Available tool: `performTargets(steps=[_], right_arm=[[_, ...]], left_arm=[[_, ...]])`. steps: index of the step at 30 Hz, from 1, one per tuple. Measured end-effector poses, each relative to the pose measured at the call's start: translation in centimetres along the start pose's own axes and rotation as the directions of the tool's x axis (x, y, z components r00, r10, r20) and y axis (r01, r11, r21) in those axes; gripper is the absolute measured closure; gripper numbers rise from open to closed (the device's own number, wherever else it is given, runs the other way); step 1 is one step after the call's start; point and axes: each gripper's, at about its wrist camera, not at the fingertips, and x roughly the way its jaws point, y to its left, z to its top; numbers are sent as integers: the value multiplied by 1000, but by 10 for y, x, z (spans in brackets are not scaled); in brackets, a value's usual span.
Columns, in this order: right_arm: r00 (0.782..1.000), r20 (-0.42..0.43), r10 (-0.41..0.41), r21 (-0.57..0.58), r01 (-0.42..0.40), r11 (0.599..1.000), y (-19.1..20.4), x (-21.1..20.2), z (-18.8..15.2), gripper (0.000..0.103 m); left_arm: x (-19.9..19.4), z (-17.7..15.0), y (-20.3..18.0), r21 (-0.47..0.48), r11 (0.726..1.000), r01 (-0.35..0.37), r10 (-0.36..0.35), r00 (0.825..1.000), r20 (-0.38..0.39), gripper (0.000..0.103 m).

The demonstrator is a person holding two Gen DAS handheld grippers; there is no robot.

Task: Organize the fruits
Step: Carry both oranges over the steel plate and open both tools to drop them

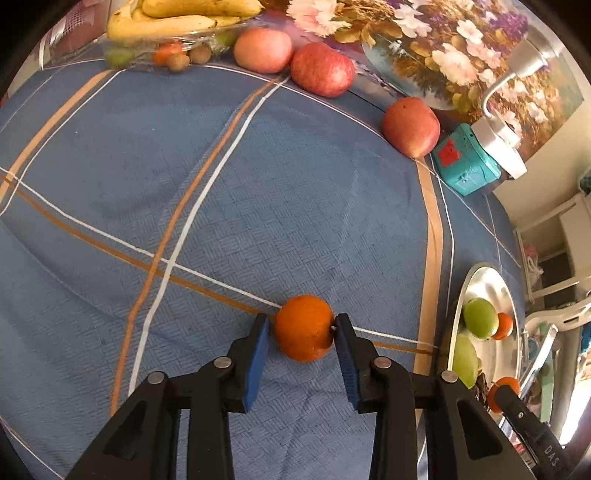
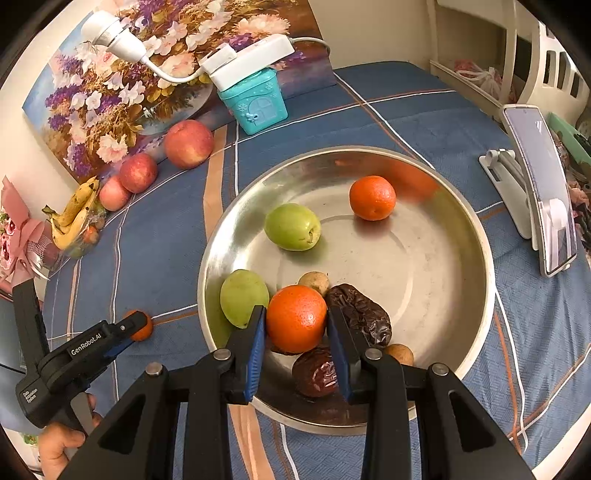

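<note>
Blue-padded jaws of the right gripper (image 2: 296, 325) are pinched on an orange (image 2: 296, 323) over the steel bowl (image 2: 461, 236), where several fruits are already gathered. Another orange (image 1: 303, 327) on the cloth is bracketed by the left gripper (image 1: 303, 341), whether clamped cannot be told; three apples (image 1: 321, 68) and bananas (image 1: 166, 22) are left outside.

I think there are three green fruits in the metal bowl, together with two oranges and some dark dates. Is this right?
Not quite: the right wrist view shows only two green fruits in the metal bowl, one nearer the middle and one by the left rim. The two oranges and dark dates are correct.
</note>
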Motion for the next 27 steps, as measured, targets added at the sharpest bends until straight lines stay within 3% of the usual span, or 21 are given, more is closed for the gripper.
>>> performTargets(steps=[5, 10, 18, 22, 27], right_arm=[[1000, 6, -8, 23, 8, 1000, -4, -1, 1, 69], [999, 12, -38, 78, 37, 996, -22, -3, 5, 69], [998, 18, -54, 182, 50, 982, -53, -9, 11, 69], [999, 18, -51, 198, 46, 979, -57, -10, 12, 68], [999, 7, -43, 200, 40, 979, -58, -7, 11, 68]], left_arm=[[-10, -2, -11, 25, 1000, -1, 0, 1000, 14, 69], [-31, -9, -46, 115, 986, 117, -120, 993, 21, 69], [-27, -45, -113, 259, 923, 284, -261, 958, -121, 68], [-18, -53, -123, 281, 919, 278, -241, 958, -158, 62], [-17, -49, -124, 277, 925, 259, -225, 963, -148, 56]])
